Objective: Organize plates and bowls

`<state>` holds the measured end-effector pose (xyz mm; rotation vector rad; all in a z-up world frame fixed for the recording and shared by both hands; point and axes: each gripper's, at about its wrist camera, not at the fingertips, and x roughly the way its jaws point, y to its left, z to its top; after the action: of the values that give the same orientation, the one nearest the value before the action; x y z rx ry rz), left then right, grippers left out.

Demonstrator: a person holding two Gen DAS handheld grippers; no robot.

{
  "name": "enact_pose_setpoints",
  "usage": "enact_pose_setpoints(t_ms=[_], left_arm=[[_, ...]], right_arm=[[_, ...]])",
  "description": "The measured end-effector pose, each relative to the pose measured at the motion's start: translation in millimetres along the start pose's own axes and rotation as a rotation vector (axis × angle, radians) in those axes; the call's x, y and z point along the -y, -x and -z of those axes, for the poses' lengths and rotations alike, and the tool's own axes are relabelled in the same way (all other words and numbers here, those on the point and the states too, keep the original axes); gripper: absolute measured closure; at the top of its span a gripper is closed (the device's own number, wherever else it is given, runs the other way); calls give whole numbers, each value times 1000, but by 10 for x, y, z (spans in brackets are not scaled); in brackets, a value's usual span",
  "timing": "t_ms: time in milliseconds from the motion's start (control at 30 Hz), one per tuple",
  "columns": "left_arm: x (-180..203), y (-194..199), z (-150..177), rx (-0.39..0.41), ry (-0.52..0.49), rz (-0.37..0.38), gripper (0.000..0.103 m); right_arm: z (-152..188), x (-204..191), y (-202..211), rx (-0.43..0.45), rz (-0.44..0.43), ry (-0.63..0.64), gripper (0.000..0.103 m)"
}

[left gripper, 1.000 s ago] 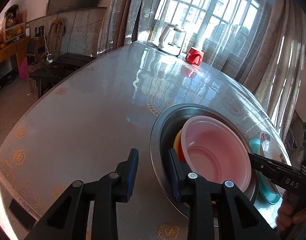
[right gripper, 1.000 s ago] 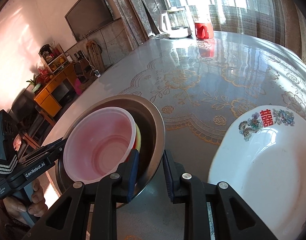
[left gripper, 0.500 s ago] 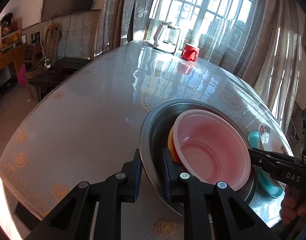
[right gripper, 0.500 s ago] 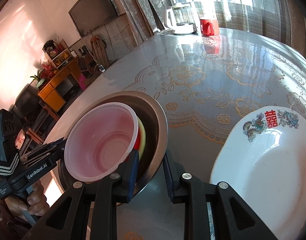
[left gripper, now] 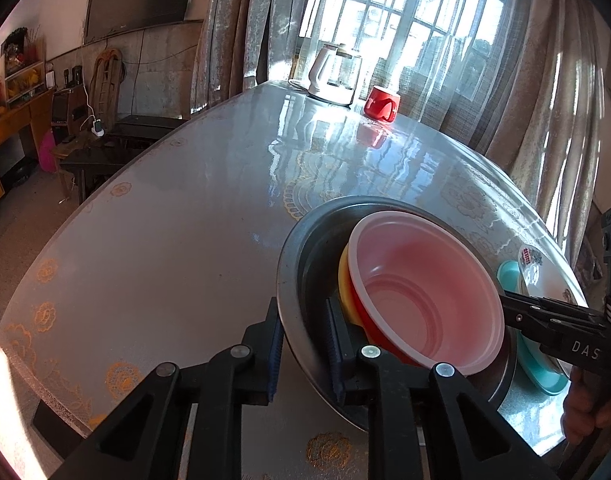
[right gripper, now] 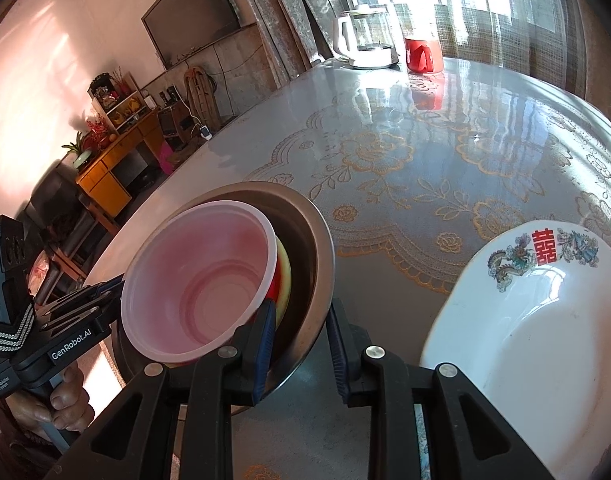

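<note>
Two hand-held grippers clamp opposite sides of a steel basin [left gripper: 305, 264] on a round, lace-patterned table [left gripper: 177, 240]. The left gripper [left gripper: 303, 344] is narrowed to a slim gap, its blue pads straddling the basin's rim, one pad outside, one inside against the wall. The right gripper [right gripper: 299, 344] straddles the far side of that rim in the same way; its jaws are easing apart, the metal edge between them, and whether the pads still press is hard to tell. Inside the basin, tilted, sits a translucent pink bowl [left gripper: 425, 292] nested over a red bowl [left gripper: 369, 320] and a yellow one [left gripper: 343, 276]. Just beside the basin, on the right gripper's side, lie a white dragon-print plate [right gripper: 545, 340] and a teal dish [left gripper: 545, 372]. Far across the table from the basin stand a kettle [left gripper: 333, 76] and a red mug [left gripper: 381, 104].
</note>
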<state>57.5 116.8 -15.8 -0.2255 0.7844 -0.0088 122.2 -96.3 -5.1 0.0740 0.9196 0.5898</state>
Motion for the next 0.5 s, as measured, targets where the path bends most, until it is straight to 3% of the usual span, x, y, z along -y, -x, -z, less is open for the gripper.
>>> enact_pose_setpoints(t_ms=[500], left_arm=[[45,115,71,14,-2,13,83]], right_arm=[[88,20,121,43,-38,-39,76]])
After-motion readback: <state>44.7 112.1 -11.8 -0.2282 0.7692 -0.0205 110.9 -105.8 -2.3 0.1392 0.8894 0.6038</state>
